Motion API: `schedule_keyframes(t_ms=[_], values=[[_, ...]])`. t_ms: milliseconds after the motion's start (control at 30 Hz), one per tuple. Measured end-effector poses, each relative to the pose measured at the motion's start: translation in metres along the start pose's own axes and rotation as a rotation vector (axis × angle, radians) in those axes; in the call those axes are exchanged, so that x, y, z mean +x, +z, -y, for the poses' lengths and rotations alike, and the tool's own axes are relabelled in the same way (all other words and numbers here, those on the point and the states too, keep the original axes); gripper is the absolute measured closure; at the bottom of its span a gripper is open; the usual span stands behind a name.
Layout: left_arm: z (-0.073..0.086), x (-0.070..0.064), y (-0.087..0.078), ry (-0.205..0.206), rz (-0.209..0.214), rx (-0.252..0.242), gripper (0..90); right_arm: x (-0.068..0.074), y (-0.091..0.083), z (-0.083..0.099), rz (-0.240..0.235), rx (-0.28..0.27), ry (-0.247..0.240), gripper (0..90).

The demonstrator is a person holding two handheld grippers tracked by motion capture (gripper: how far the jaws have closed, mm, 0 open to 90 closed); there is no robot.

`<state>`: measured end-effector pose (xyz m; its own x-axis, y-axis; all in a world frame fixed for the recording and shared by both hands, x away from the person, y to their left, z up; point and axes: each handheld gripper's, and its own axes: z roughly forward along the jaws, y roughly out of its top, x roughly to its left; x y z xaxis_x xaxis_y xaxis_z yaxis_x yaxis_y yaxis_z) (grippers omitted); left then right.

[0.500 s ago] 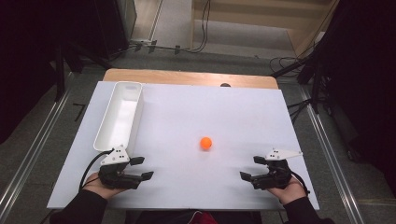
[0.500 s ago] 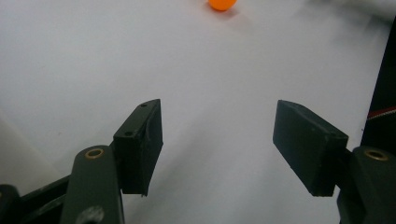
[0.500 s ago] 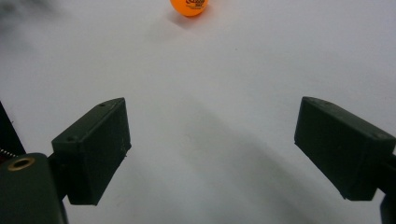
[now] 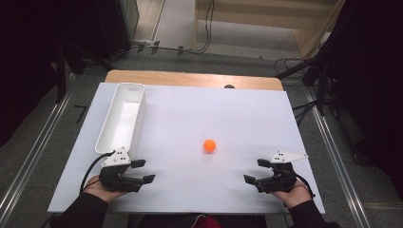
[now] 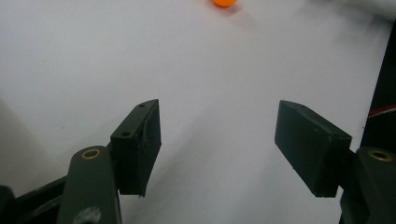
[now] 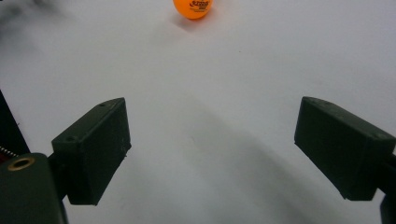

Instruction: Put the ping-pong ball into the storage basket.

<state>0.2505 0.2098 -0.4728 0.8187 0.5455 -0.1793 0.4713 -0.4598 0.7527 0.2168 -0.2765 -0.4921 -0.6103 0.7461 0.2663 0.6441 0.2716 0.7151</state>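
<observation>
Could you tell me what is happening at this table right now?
A person holds a two-jaw gripper in each hand at the near edge of a white table. The left gripper and right gripper both rest open and hold nothing. An orange ball lies loose on the table between them, somewhat nearer the right gripper. A long white tray stands empty at the left, just beyond the left gripper. Nothing has been picked up yet.

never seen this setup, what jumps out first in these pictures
The orange ball stands out alone mid-table on the white sheet. Nearer the person, the left gripper and right gripper sit open at the near edge, either side of it. A long white tray lies at far left.
</observation>
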Motion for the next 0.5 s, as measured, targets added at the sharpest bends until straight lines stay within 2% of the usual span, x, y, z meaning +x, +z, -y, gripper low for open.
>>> schedule_keyframes(t_ms=[200, 367, 500], values=[[0.0008, -0.0013, 0.0005, 0.01, 0.002, 0.01, 31.3, -0.0005, -0.0003, -0.0006, -0.011, -0.014, -0.002, 9.3], [0.0008, -0.0011, 0.0001, 0.003, 0.0, 0.009, 29.6, -0.0009, 0.001, -0.0004, 0.006, -0.009, 0.008, 9.3], [0.0009, -0.0012, 0.0005, 0.008, 0.0, 0.006, 29.6, -0.0011, 0.0008, -0.0006, -0.013, -0.013, 0.006, 9.3]])
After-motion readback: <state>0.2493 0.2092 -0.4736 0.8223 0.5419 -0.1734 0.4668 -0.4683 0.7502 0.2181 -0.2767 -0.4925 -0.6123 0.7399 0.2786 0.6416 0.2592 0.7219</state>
